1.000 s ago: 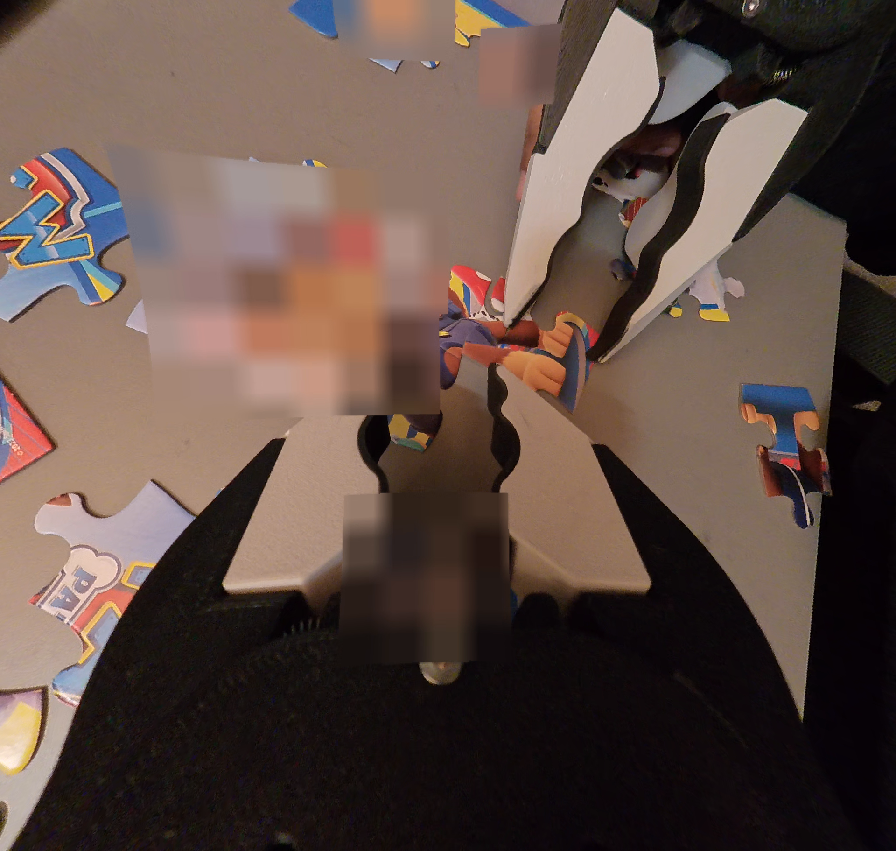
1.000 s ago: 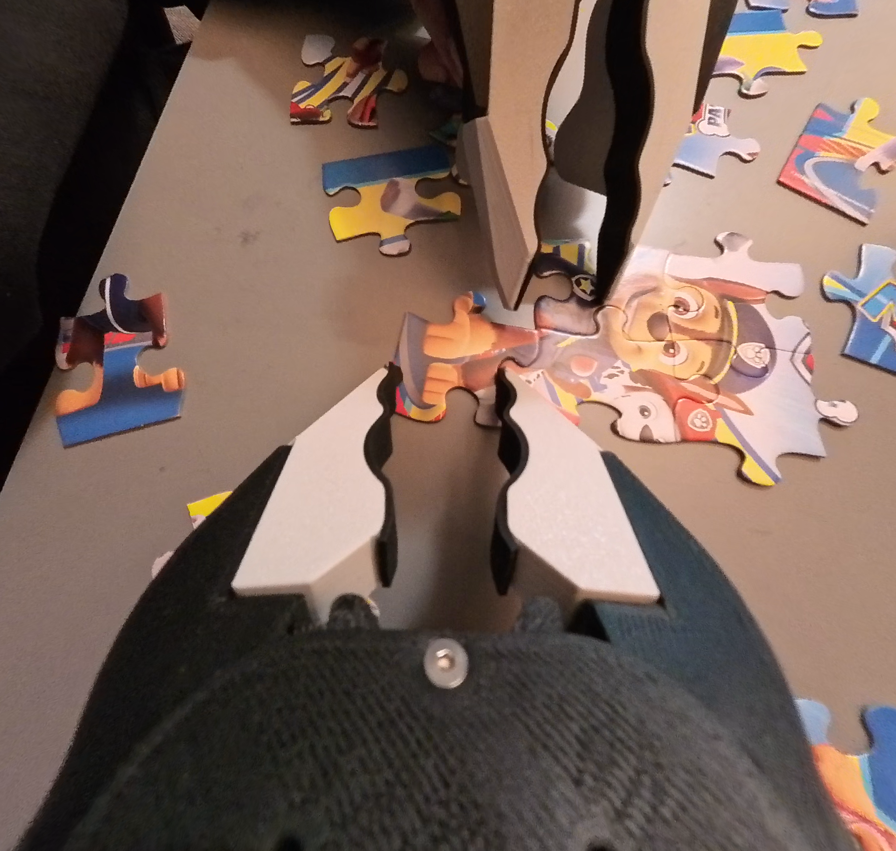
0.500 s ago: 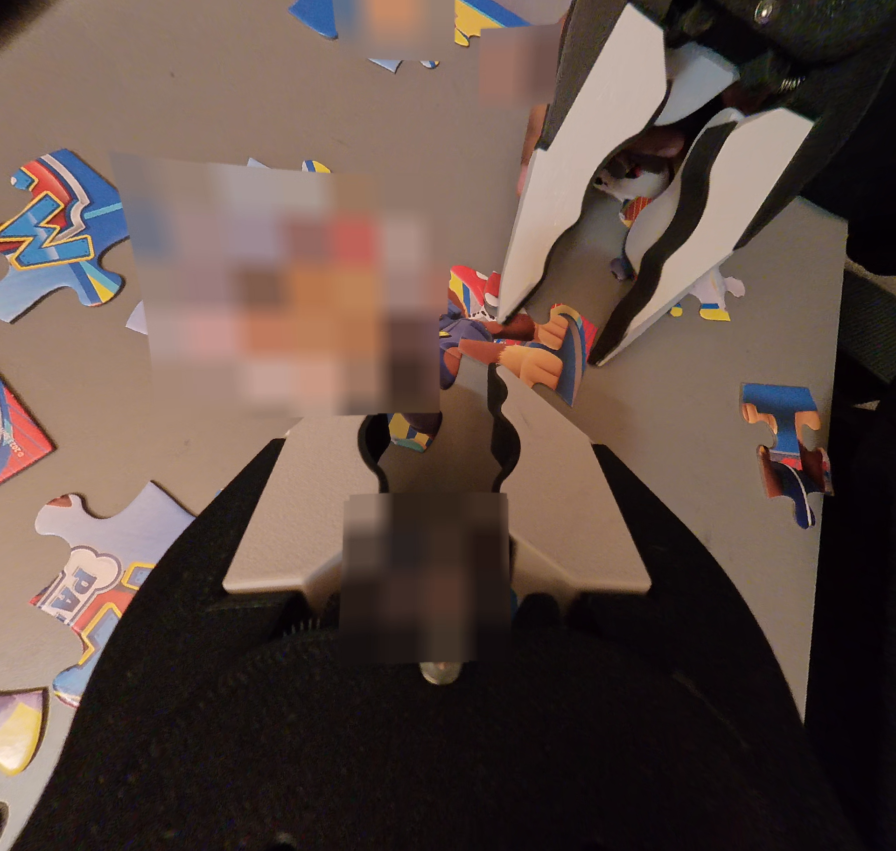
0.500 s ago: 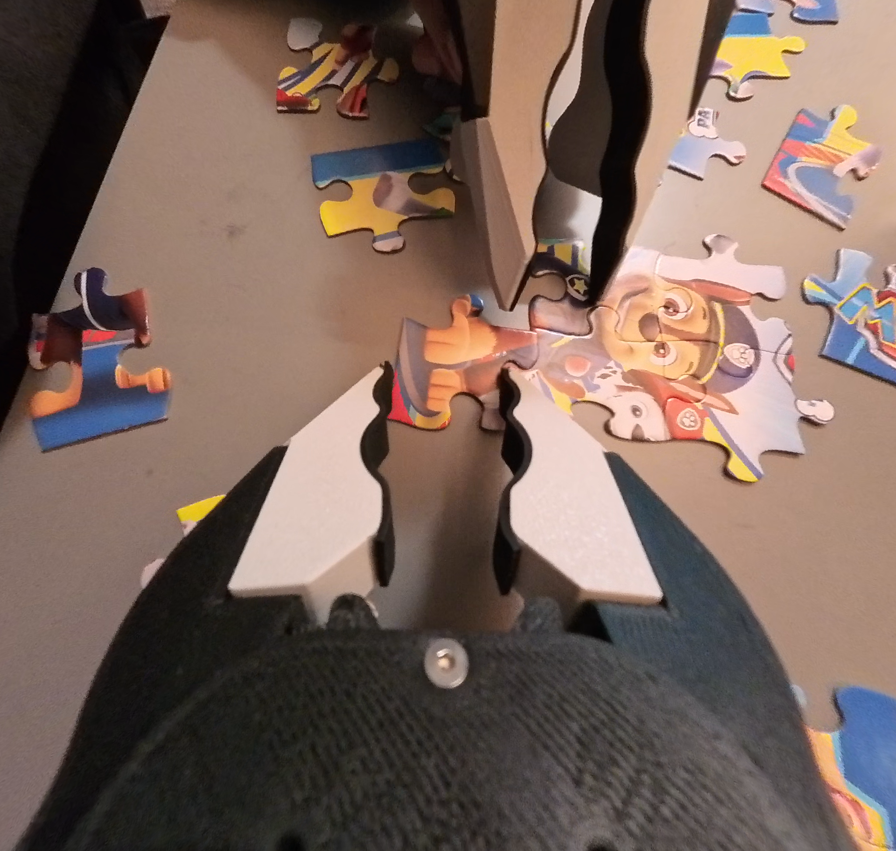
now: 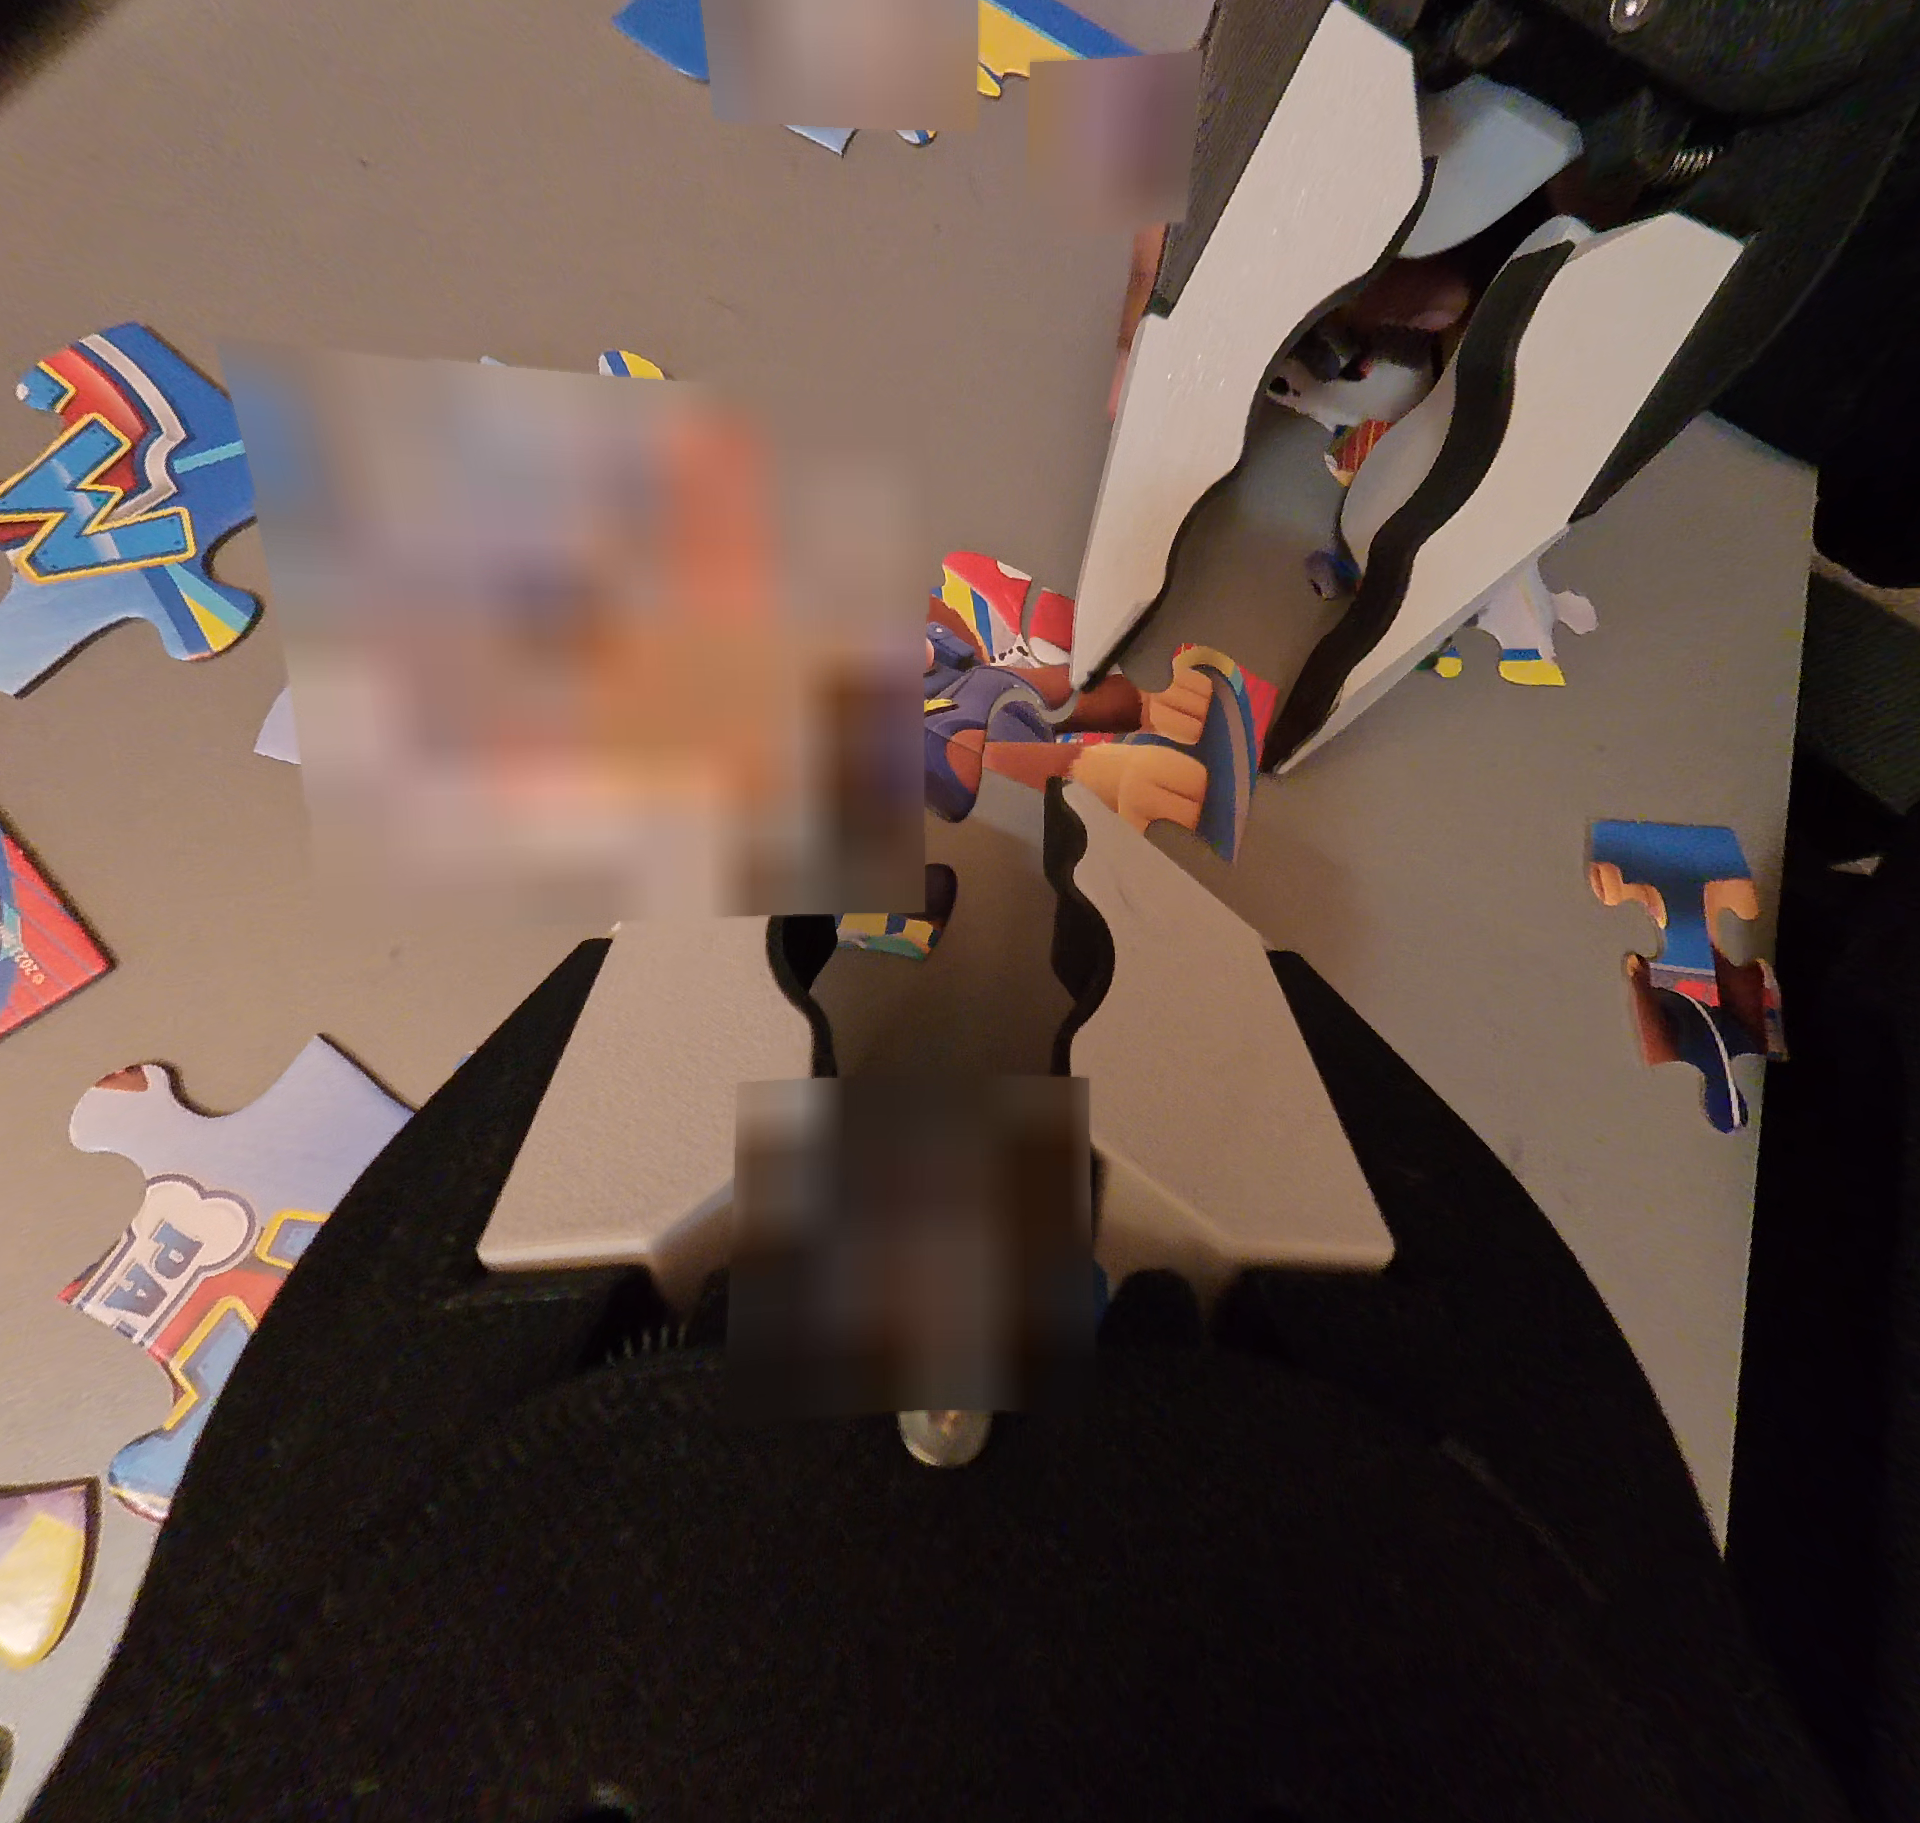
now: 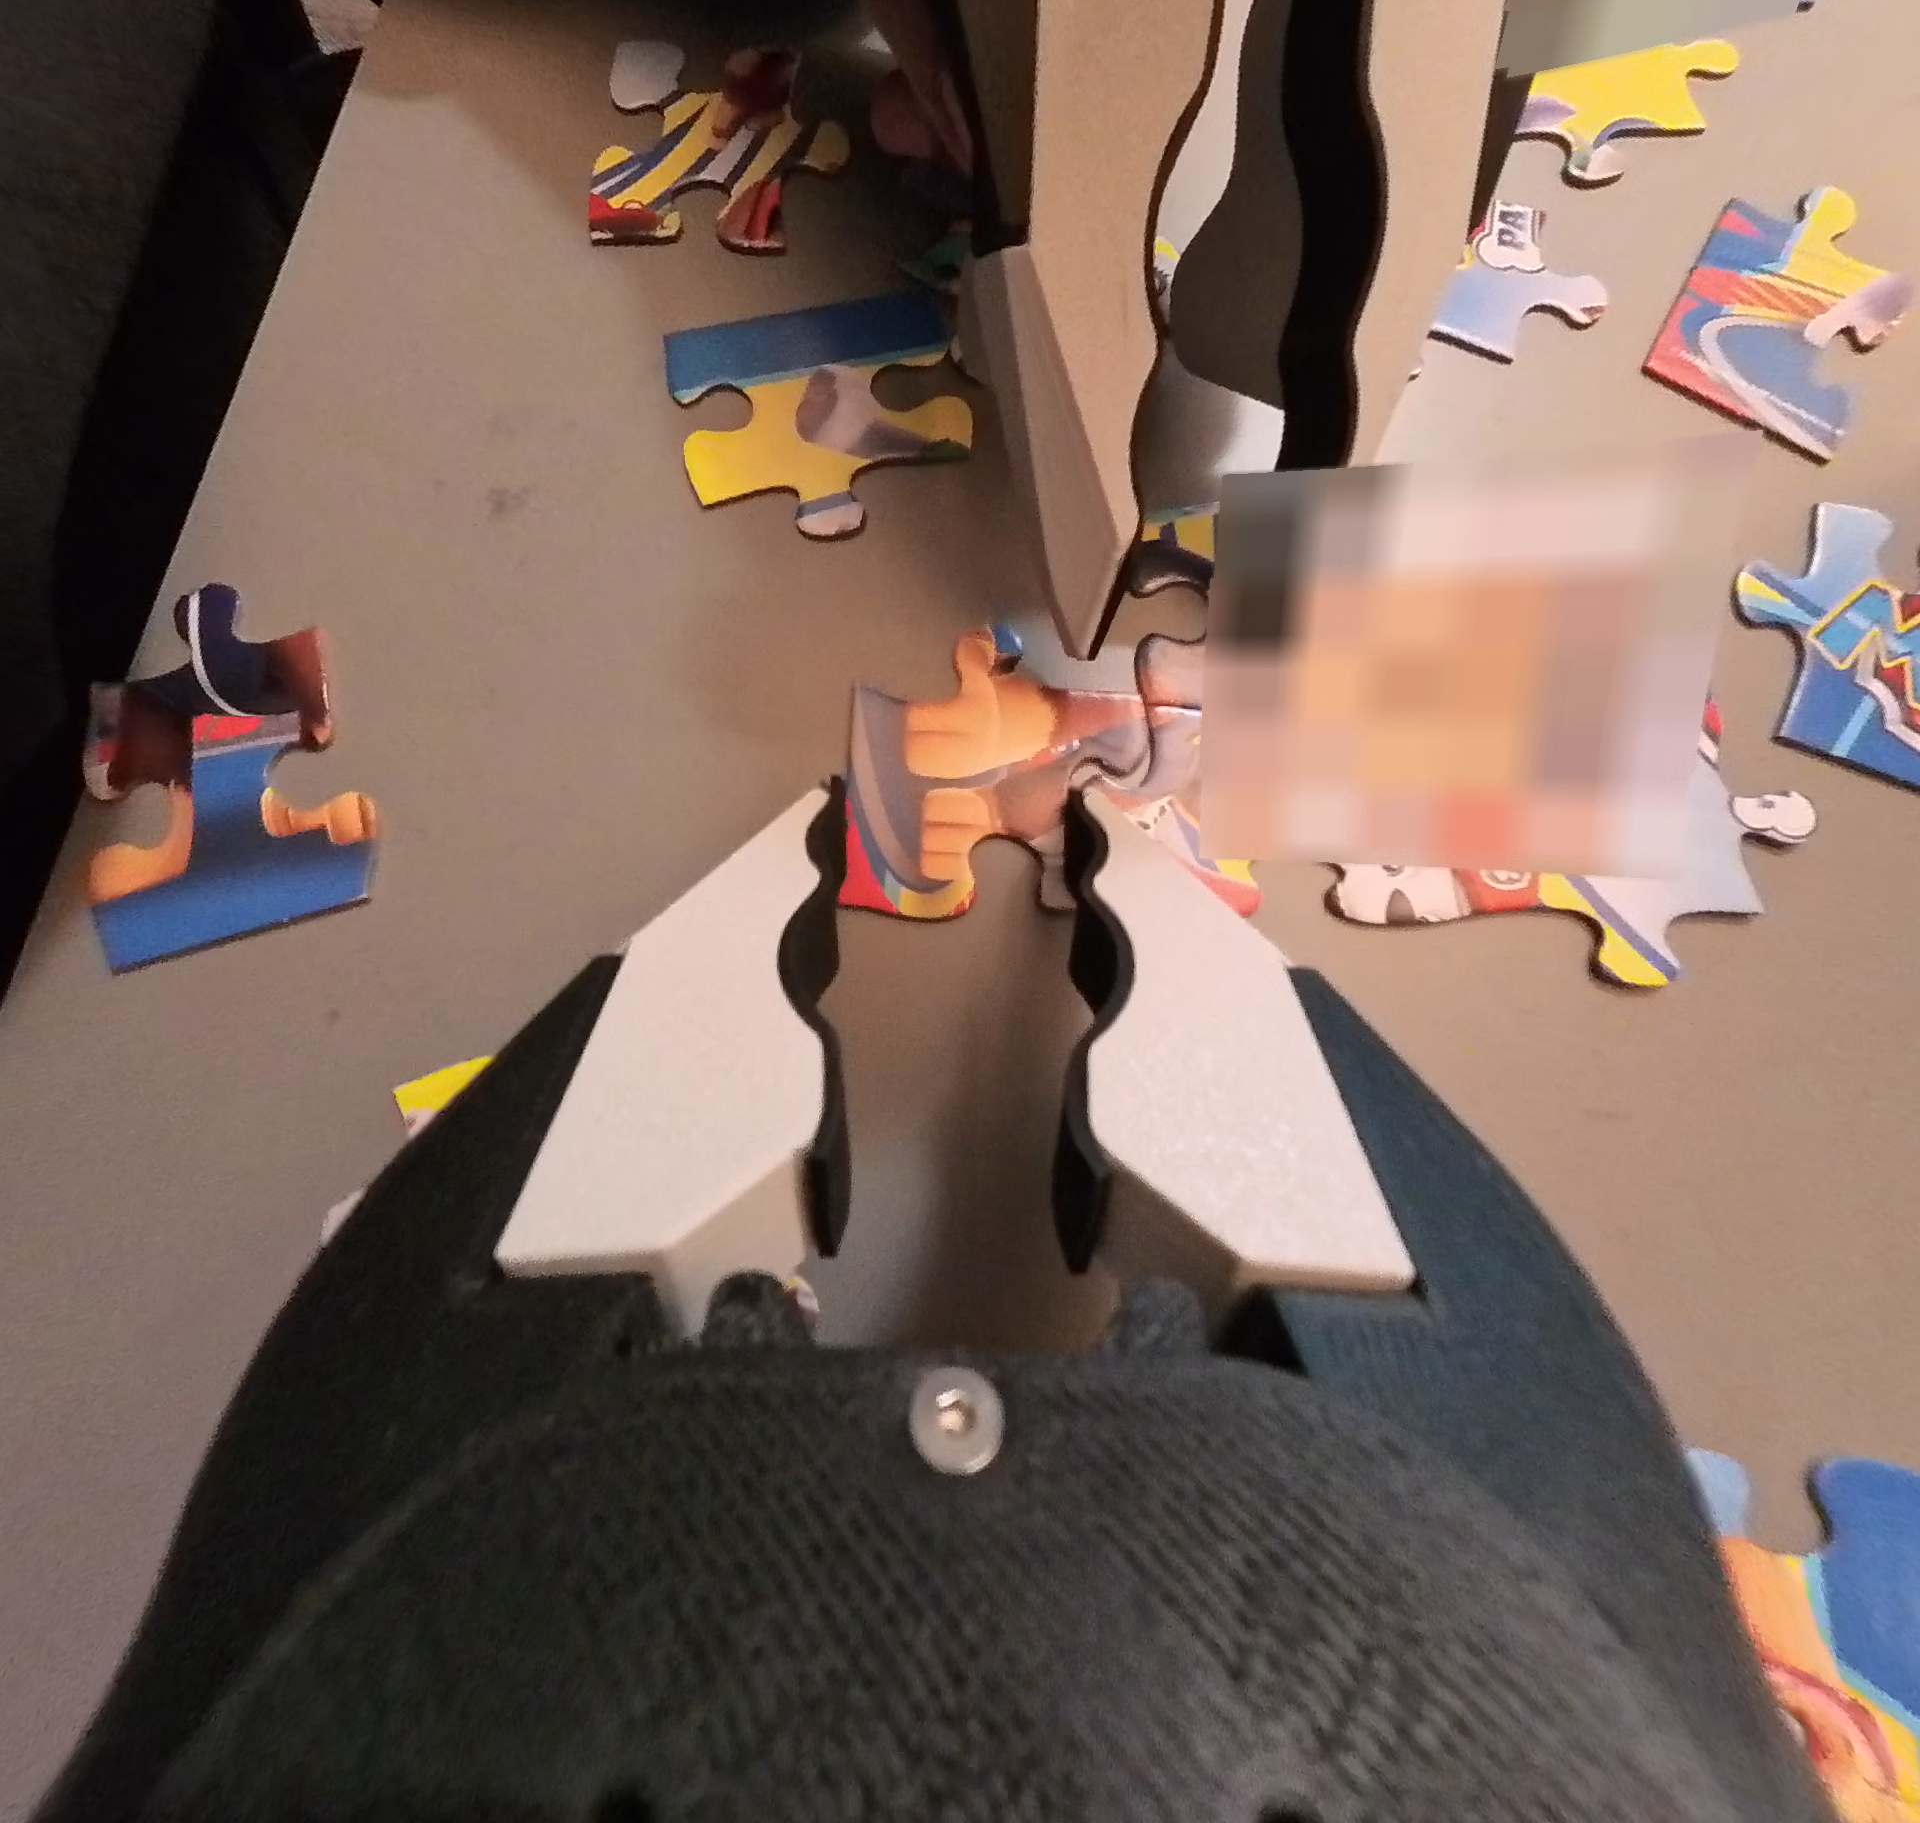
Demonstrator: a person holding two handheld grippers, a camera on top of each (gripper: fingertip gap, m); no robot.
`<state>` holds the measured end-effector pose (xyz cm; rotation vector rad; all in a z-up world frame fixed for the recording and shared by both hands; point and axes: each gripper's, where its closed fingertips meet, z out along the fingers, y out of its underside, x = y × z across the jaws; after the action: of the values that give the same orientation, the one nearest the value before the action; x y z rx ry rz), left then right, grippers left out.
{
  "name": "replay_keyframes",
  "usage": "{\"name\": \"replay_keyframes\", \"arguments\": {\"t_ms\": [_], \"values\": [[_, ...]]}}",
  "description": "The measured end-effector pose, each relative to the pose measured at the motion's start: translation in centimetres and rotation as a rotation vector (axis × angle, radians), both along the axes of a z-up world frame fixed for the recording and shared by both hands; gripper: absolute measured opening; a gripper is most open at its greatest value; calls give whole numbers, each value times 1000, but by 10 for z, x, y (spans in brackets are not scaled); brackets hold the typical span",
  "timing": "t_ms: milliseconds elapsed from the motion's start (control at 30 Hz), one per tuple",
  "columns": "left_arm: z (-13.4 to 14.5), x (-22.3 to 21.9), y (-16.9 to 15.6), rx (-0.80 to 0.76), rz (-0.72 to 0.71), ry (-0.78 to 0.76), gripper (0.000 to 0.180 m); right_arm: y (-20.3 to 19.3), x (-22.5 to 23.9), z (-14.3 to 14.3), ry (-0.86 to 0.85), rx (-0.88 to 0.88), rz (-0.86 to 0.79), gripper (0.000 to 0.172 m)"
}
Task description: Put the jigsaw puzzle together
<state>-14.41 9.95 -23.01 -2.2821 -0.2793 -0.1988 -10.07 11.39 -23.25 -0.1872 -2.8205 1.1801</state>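
Risk of skidding the orange-pawed cardboard jigsaw piece (image 6: 935,765) across the smooth grey tabletop (image 6: 520,526) under an off-centre fingertip push, and of springing its tab from the joined cluster of printed pieces (image 6: 1455,890) at 3 o'clock. Straddled by the parted right claw (image 6: 951,817), tips down at the piece's side edges at 12 o'clock, nothing clamped. Met from 12 o'clock by the left claw (image 5: 935,869), likewise parted and empty, one tip just beside the piece's far edge.
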Motion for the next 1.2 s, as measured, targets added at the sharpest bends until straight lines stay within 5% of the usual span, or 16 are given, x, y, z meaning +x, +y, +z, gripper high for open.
{"name": "replay_keyframes", "arguments": {"t_ms": [867,1033,1200], "values": [[0,1,0,-3,-6,4,35,7,-3,0,-9,-16,-23,41],[30,25,14,144,-83,-47,30,7,-4,0,-2,-30,-35,41],[10,29,16,43,-87,7,31,7,-4,0,-6,-33,-35,41]]}}
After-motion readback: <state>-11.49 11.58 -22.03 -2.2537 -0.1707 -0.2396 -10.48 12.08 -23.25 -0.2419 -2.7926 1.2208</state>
